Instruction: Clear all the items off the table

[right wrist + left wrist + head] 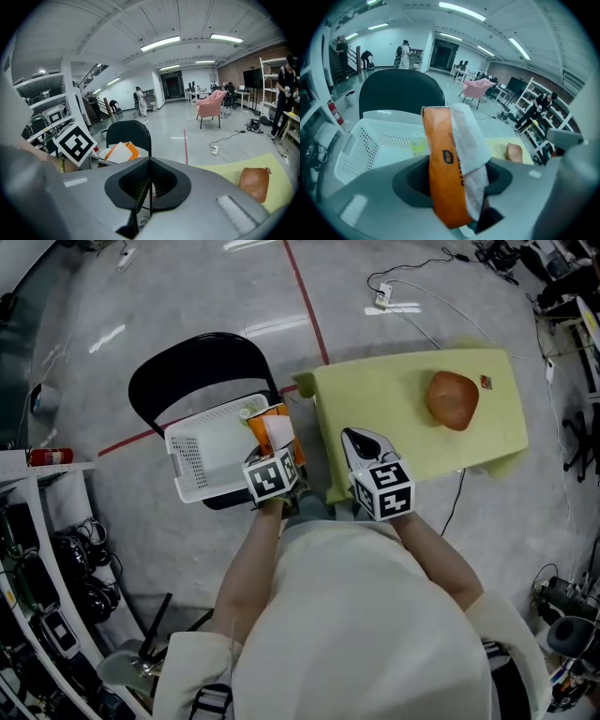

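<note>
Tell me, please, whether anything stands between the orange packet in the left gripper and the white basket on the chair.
Nothing visible does. The left gripper holds the orange packet right at the rim of the white basket, whose top is open. Inside lies only a small yellowish item near the closer wall, which leaves plenty of room.

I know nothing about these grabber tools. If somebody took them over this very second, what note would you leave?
Left gripper: shut on an orange and white packet, held by the near edge of the white basket on the black chair.
Right gripper: shut, empty, above the near edge of the yellow table.
Done: a small yellow-green item lies in the basket.
Left: drop the packet into the basket, then clear the brown rounded item and the small tag-like thing beside it off the table.
</note>
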Available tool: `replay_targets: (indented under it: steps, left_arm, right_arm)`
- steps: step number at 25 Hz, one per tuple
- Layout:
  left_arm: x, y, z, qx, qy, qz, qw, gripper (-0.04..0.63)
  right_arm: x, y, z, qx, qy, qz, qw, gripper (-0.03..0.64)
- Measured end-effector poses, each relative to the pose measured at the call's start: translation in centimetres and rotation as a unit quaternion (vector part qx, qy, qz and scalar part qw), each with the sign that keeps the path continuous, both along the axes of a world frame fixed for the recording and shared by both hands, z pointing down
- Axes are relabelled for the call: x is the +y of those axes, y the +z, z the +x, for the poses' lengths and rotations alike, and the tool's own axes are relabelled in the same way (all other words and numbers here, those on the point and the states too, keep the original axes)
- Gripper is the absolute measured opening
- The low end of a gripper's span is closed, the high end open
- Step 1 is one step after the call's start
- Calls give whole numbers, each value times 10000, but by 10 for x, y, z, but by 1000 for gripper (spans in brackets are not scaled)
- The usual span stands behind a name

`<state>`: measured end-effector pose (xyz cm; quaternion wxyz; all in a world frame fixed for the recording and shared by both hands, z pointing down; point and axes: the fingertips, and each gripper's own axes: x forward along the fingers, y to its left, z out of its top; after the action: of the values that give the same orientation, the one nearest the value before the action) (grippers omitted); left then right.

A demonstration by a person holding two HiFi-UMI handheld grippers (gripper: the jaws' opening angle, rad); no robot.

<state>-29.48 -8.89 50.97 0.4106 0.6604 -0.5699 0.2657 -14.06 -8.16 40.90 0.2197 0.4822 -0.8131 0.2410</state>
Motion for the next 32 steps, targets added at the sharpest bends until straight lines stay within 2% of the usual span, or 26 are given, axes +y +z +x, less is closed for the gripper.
replay_targets:
  steps: [6,12,22,32]
  left_arm:
    - [5,7,-46,-53,-254,-98,9996,255]
    - [11,19,-71,-78,-329,-248,9991,255]
    - [20,38,-94,-151,-133,-501,9985,256]
    - [20,68,-87,-182,56,-783,9967,259]
  right_arm:
    - [-4,6,-41,3,-292,-55,9996,-2]
    - [-8,13,-68,24,-465,-145,9988,-2]
    - [-5,26,-100,76,-570,-373,9977,-2]
    - [-1,45,-100,132,-479,-614,9969,-2]
